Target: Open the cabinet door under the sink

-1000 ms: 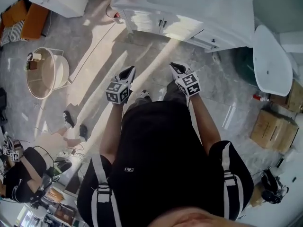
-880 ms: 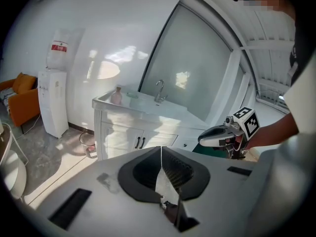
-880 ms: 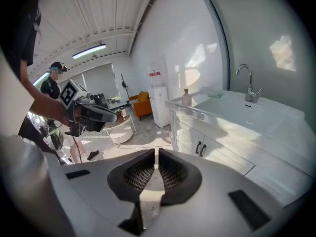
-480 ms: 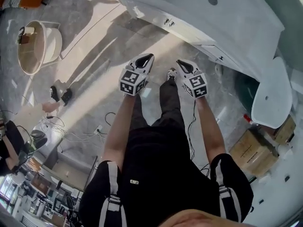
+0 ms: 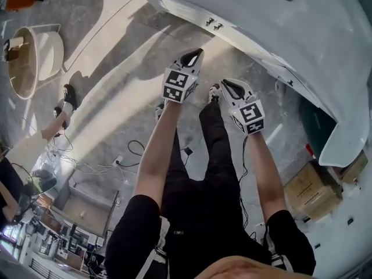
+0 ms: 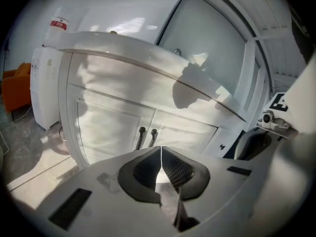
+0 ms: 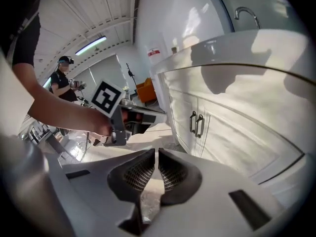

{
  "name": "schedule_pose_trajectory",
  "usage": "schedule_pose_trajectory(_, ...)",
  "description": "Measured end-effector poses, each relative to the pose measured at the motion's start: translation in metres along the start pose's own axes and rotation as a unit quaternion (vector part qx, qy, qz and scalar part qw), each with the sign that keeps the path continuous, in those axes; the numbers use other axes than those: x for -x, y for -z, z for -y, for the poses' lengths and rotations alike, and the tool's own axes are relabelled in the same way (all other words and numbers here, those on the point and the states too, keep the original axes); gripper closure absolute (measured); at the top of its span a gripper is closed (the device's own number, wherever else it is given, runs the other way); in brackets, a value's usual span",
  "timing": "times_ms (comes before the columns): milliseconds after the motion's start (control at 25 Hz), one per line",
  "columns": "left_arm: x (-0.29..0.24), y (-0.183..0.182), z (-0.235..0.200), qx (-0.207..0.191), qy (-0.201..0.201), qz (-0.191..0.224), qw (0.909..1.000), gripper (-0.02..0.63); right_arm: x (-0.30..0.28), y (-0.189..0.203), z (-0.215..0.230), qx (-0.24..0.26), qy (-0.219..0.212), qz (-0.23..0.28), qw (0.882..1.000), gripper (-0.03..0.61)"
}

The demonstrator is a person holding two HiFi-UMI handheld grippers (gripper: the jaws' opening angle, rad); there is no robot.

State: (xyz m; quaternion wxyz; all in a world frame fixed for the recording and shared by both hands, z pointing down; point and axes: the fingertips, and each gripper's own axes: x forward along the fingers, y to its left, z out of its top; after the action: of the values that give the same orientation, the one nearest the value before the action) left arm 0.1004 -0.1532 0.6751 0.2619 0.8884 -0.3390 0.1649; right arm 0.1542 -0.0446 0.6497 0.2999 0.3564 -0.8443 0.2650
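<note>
While the cabinet doors (image 6: 116,125) under the sink (image 5: 302,22) are seen shut with handles (image 6: 147,138) untouched, the left tongs (image 6: 161,149) and right tongs (image 7: 156,152) are held closed and empty short of them, so reach, grip and pull are all left.

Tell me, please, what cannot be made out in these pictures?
Cabinet inside: hidden in every view behind the shut doors.
Door bottoms, left gripper view: covered by the left gripper.
Handles, head view: too small for detail.
Sink basin, head view: cut off by the top edge.
Red label, left gripper view: print too small.
</note>
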Motion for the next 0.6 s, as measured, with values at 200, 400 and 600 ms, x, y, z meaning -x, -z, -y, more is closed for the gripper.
schedule_pose_trajectory(200, -0.042, 0.015, -0.038, -0.018, -0.055, -0.001, 0.9983, 0.597, -0.018, 0.033, 0.013, -0.002, -0.013, -0.021, 1.000, 0.500)
schedule_pose_trajectory(400, -0.076, 0.003, -0.052, -0.048, -0.068, 0.008, 0.9965, 0.597, -0.030, 0.047, 0.032, 0.000, -0.018, -0.029, 0.999, 0.500)
schedule_pose_trajectory(600, -0.099, -0.003, -0.055, -0.061, -0.071, 0.018, 0.9954, 0.595, -0.036, 0.042, 0.032, -0.025, -0.032, -0.013, 0.999, 0.500)
